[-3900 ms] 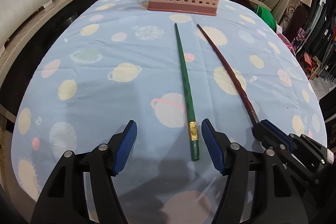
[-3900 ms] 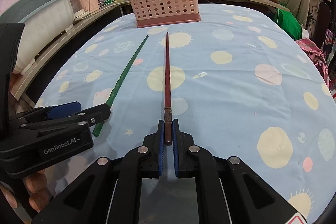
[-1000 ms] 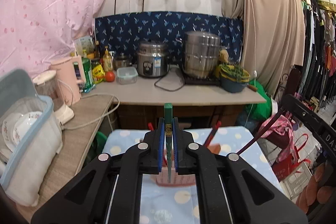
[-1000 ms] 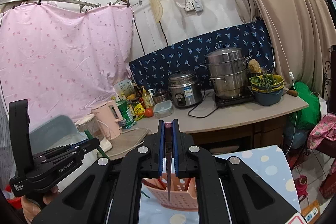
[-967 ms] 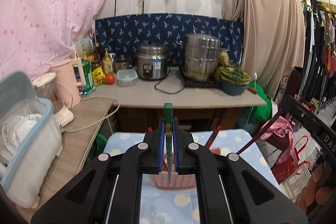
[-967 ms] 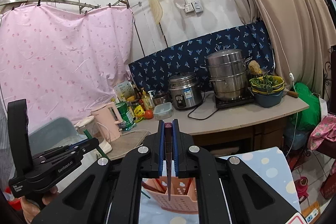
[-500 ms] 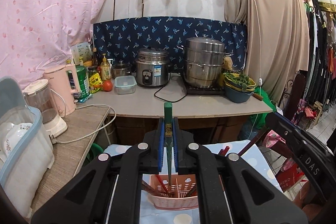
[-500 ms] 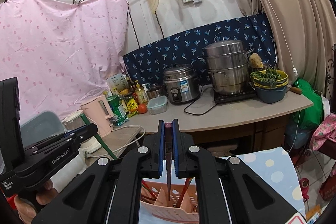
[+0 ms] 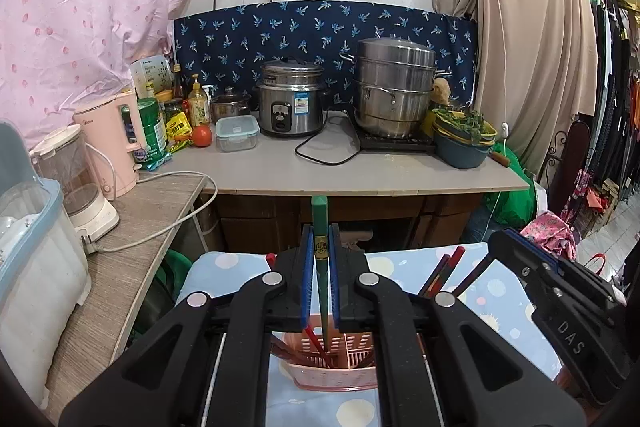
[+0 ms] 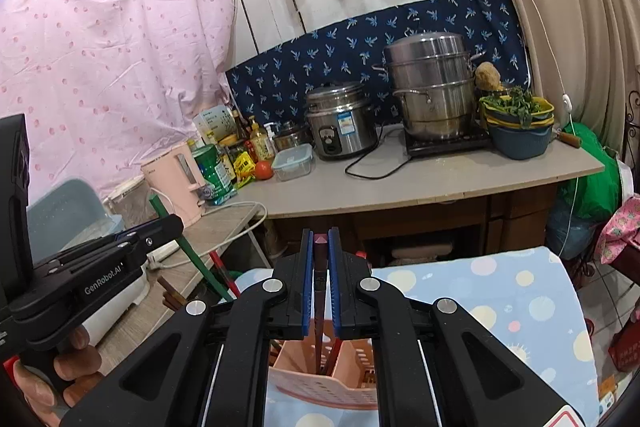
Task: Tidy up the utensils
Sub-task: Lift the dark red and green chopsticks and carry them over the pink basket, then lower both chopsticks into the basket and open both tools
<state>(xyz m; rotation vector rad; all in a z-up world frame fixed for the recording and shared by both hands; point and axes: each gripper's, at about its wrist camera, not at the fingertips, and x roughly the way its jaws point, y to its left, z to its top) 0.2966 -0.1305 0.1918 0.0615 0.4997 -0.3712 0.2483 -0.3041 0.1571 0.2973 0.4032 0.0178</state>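
Low in the centre of both views a pink basket (image 9: 334,373) stands on the blue spotted table (image 10: 520,291); red chopsticks (image 9: 442,269) already lean in it; the left gripper (image 9: 320,281) has its jaws clamped on a green chopstick (image 9: 320,223), tip dipping into the basket; the right gripper (image 10: 320,287) grips a dark red chopstick (image 10: 319,291), tip inside a compartment; a clear lidded box (image 9: 237,133) sits on the counter behind, contents unclear.
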